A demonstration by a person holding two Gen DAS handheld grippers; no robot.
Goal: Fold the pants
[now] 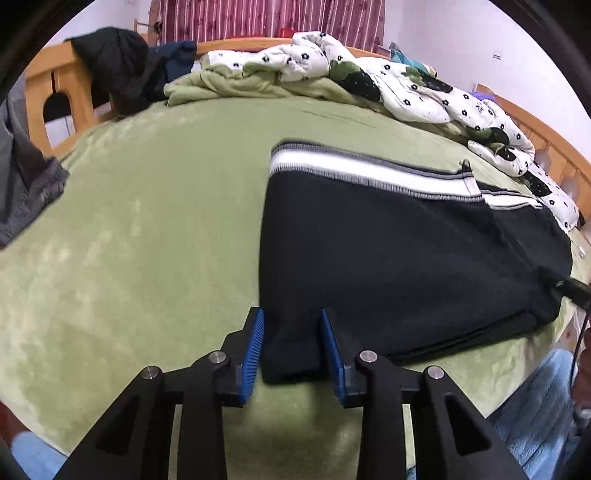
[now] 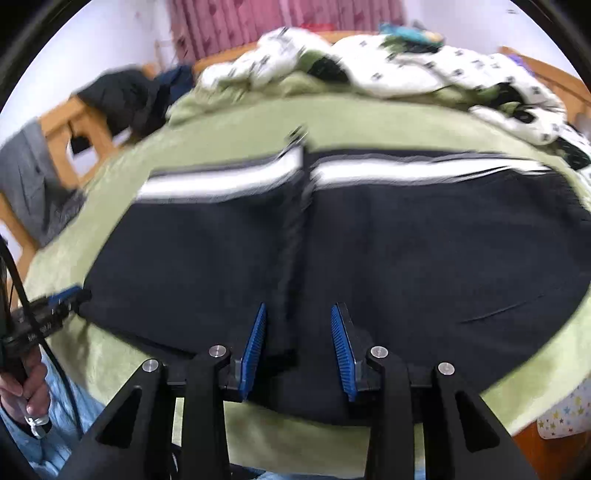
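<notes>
Judging pants (image 1: 399,258) folded once lengthwise, lying flat on green blanket (image 1: 147,221), striped side at far edge. We hold left gripper (image 1: 291,354) part-open around near corner, pads not pressing; right gripper (image 2: 299,350) part-open over near hem. Crosswise folds remain.

I see a green blanket (image 1: 147,221) covering the bed, a flower-print quilt (image 1: 424,88) bunched along its far edge, and a striped curtain (image 1: 258,18) behind.
</notes>
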